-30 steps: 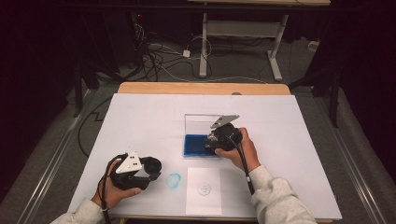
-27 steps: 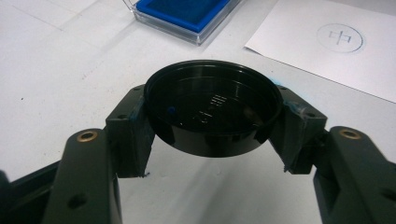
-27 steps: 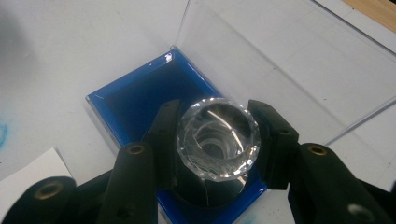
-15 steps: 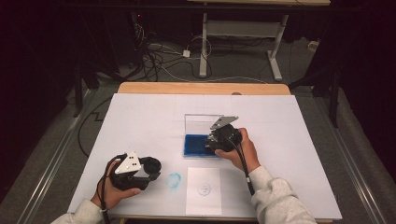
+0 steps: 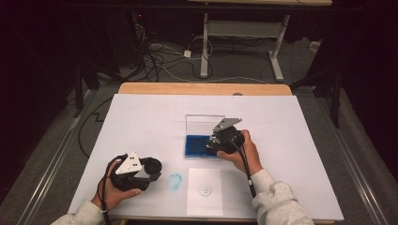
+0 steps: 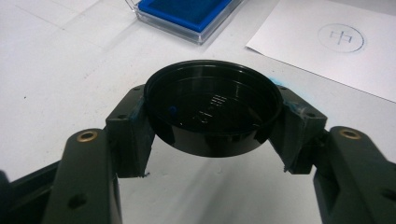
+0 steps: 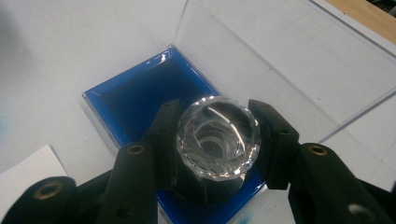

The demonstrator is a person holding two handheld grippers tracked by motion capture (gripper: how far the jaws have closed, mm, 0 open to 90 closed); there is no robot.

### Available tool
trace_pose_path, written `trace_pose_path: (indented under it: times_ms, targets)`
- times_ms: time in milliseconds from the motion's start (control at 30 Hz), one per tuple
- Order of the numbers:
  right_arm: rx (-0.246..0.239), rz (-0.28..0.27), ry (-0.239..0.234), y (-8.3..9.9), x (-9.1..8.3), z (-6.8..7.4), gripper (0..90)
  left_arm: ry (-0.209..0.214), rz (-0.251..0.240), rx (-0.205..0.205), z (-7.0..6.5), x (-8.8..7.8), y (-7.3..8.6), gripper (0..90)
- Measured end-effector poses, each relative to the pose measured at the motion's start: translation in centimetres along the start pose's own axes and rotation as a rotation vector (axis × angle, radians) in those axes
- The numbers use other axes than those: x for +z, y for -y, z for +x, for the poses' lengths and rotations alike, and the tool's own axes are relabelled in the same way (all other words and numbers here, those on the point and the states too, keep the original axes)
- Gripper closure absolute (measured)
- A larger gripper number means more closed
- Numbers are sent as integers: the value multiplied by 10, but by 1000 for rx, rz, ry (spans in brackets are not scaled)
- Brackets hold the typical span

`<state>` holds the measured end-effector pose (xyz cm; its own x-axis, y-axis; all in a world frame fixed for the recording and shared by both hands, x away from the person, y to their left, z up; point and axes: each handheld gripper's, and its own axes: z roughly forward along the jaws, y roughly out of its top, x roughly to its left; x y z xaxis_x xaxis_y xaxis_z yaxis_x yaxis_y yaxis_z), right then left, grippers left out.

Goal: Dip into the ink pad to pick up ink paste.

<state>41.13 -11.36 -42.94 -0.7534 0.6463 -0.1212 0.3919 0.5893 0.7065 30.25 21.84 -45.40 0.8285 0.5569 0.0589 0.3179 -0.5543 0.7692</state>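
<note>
With my right tool gripping the clear-handled stamp on the blue ink pad and my left tool clamping its black cap, I press straight down for even inking.

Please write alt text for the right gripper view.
The right gripper is shut on a clear faceted stamp over a blue ink pad in an open clear case, on a white table.
</note>
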Motion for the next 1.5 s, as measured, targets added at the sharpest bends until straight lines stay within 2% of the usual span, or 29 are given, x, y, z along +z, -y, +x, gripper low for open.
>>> trace_pose_path:
  times_ms: [600, 1000, 1133, 1500]
  targets:
    - [26, -20, 8, 3, 1, 0, 566, -2, 1, 6, -1, -1, 0, 366]
    - [18, -9, -1, 0, 3, -1, 566, -5, -9, -19, 2, -2, 4, 366]
    - [-4, 10, 13, -3, 3, 2, 566, -10, -10, -25, 4, -3, 4, 366]
    - [14, -7, 0, 0, 2, 0, 566, -9, -11, -25, 3, -3, 4, 366]
